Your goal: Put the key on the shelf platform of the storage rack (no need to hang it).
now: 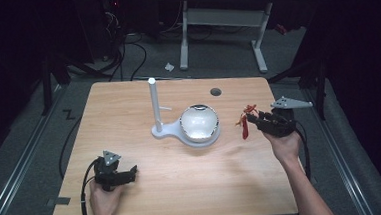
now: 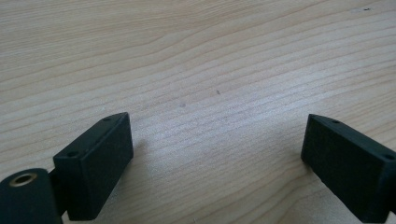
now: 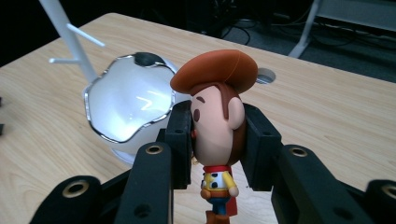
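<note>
My right gripper [image 3: 215,140] is shut on the head of a small cowboy figure [image 3: 217,130] with a brown hat, a yellow shirt and a red scarf. In the high view the right gripper [image 1: 249,117] holds the figure [image 1: 244,121] above the table's right side, just right of a white apple-shaped dish [image 1: 199,123]. The dish [image 3: 126,105] joins a white stand with an upright post [image 1: 154,102]. My left gripper [image 1: 131,170] rests near the table's front left, open. In its own view its jaws stand wide apart over bare wood, left gripper [image 2: 217,140].
The wooden table [image 1: 183,193] has a round cable hole [image 1: 215,92] at its far right. The post [image 3: 70,35] carries thin side pegs. A white desk frame [image 1: 223,20] and cables stand on the floor beyond the table.
</note>
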### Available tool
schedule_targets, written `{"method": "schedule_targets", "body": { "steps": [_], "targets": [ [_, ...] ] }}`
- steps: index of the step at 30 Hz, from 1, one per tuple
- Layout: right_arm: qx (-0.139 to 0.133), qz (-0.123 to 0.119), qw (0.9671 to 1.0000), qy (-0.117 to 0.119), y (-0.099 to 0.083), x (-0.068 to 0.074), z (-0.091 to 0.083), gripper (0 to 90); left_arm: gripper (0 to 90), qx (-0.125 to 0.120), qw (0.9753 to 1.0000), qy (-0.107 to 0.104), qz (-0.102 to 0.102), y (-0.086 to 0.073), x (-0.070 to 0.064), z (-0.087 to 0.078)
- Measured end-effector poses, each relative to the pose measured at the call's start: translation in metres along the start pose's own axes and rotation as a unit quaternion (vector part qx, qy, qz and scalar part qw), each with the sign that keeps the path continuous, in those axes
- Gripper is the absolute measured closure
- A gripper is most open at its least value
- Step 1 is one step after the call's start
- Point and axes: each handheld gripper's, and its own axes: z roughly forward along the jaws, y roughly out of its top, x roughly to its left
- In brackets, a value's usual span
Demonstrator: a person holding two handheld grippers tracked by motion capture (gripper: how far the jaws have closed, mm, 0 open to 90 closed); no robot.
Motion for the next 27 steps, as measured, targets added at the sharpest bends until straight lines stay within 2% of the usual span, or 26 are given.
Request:
{"method": "schedule_targets", "body": {
  "steps": [2, 5, 7, 15, 21, 27],
  "targets": [
    [-0.003, -0.001, 0.9999, 0.013, 0.005, 0.004, -0.002, 68.1, 9.3, 0.000, 1.0000, 0.000, 0.000, 0.000, 0.000, 0.000],
    [-0.001, -0.005, 0.9998, 0.021, 0.008, 0.008, -0.002, 68.1, 9.3, 0.000, 1.0000, 0.000, 0.000, 0.000, 0.000, 0.000],
    [-0.001, -0.017, 0.9994, 0.030, 0.014, 0.014, -0.002, 68.2, 9.3, 0.000, 1.0000, 0.000, 0.000, 0.000, 0.000, 0.000],
    [-0.006, -0.039, 0.9977, 0.055, 0.030, 0.031, 0.000, 68.1, 9.3, 0.000, 1.0000, 0.000, 0.000, 0.000, 0.000, 0.000],
    [-0.010, -0.049, 0.9955, 0.080, 0.045, 0.046, 0.008, 68.1, 9.3, 0.000, 1.0000, 0.000, 0.000, 0.000, 0.000, 0.000],
    [-0.008, -0.056, 0.9940, 0.093, 0.057, 0.056, 0.019, 68.1, 9.5, -0.001, 1.0000, 0.000, 0.000, 0.000, 0.000, 0.000]
  ]
}}
